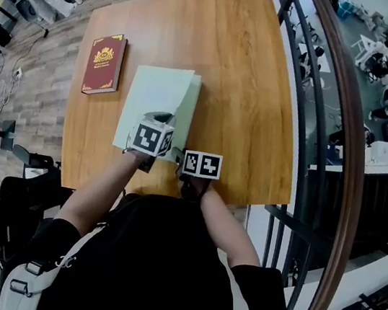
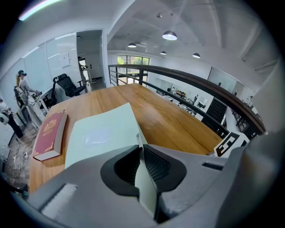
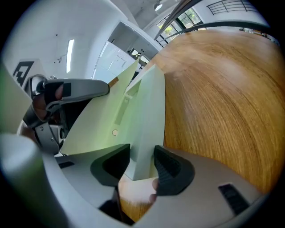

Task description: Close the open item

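A pale green book [image 1: 155,101] lies on the wooden table [image 1: 252,87] with its front cover [image 2: 100,133] raised at a slant over the pages. My left gripper [image 1: 161,118] [image 2: 140,149] is shut on the near edge of that cover, which runs thin between the two pads. My right gripper [image 1: 182,162] [image 3: 141,159] stands open at the book's near right corner. The thick page block [image 3: 149,111] sits between its wide-set jaws, close to the right pad. The inside of the cover [image 3: 104,120] shows green in the right gripper view.
A closed dark red book [image 1: 105,63] [image 2: 50,133] lies on the table left of the green one. The table's right edge runs along a dark railing [image 1: 320,141] with a drop to a lower floor. Chairs [image 1: 23,196] stand at the near left.
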`<state>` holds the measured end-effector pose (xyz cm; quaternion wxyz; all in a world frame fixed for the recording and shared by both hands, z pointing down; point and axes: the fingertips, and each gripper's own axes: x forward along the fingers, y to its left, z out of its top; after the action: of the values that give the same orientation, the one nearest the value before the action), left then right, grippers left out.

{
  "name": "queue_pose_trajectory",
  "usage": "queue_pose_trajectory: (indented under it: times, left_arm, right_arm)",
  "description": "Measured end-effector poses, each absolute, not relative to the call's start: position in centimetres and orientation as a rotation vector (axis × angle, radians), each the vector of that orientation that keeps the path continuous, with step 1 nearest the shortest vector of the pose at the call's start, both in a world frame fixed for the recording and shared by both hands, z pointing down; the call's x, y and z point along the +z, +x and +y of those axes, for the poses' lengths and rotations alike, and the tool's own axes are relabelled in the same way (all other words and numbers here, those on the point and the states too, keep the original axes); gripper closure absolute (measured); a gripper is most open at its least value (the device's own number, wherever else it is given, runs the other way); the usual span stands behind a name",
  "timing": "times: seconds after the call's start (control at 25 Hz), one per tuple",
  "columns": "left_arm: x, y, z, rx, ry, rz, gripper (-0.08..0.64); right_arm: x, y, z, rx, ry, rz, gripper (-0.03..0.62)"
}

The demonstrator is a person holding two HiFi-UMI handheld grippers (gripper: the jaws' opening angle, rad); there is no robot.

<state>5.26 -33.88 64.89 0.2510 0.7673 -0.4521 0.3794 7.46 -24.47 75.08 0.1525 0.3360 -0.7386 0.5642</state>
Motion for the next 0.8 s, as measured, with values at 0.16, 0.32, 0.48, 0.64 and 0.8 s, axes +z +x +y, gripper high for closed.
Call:
queue_pose_trajectory:
  times: [0.16, 0.32, 0.48, 0.64, 0.8]
  left_arm:
    - [66.3, 6.1, -33.7, 1.039, 2.090, -1.209, 0.531]
    - [67.7, 6.8, -33.8, 1.058, 2.077, -1.181, 0.528]
    - [69.2, 7.3, -33.9, 1.074, 2.055, -1.143, 0.523]
    - [70.2, 7.5, -34.2, 1.085, 2.040, -1.123, 0.518]
    - [70.7, 7.8, -34.1, 1.104, 2.047, -1.108, 0.515]
  right_arm:
    - [75.1, 7.4, -24.6, 1.622, 0.952, -2.127, 0.419]
    - [75.1, 7.3, -24.6, 1.631, 0.940, -2.125, 0.417]
    - [75.1, 7.3, -24.5, 1.635, 0.928, -2.119, 0.416]
    - [75.2, 7.2, -24.6, 1.635, 0.929, -2.114, 0.414]
    - [75.3, 7.4, -24.5, 1.651, 0.926, -2.109, 0.402]
